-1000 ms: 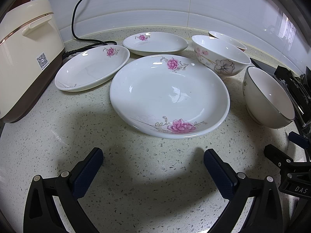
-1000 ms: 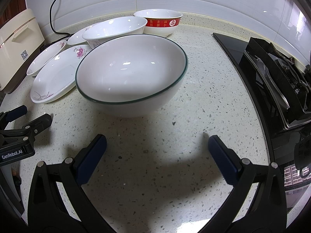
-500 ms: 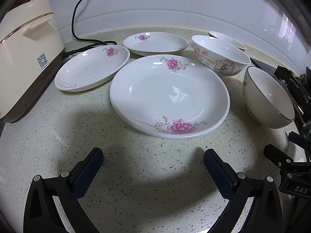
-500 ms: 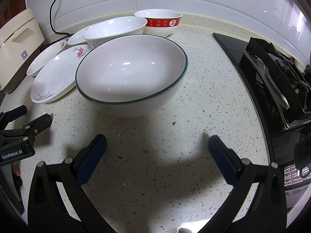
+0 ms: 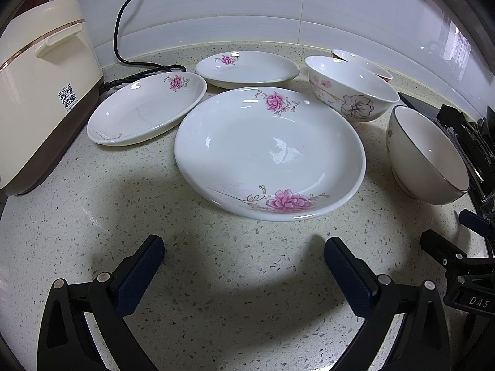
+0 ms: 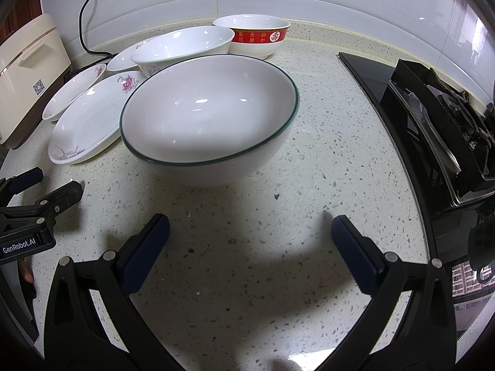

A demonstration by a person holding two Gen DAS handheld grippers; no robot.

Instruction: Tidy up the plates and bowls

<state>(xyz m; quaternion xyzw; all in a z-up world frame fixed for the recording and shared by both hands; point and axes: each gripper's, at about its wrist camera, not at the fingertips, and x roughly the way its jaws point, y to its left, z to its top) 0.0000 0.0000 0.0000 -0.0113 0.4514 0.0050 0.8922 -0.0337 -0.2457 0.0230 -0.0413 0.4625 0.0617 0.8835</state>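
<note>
Three white plates with pink flowers lie on the speckled counter: a large plate (image 5: 269,151), a medium plate (image 5: 148,108) to its left and a small plate (image 5: 247,68) behind. A flower-painted bowl (image 5: 352,89), a green-rimmed bowl (image 5: 430,154) and a red-banded bowl (image 6: 253,37) stand to the right. My left gripper (image 5: 241,253) is open and empty just before the large plate. My right gripper (image 6: 247,228) is open and empty before the green-rimmed bowl (image 6: 210,117).
A cream rice cooker (image 5: 40,86) with a black cord (image 5: 123,15) stands at the left. A black gas stove (image 6: 433,123) fills the right side. A tiled wall runs along the back.
</note>
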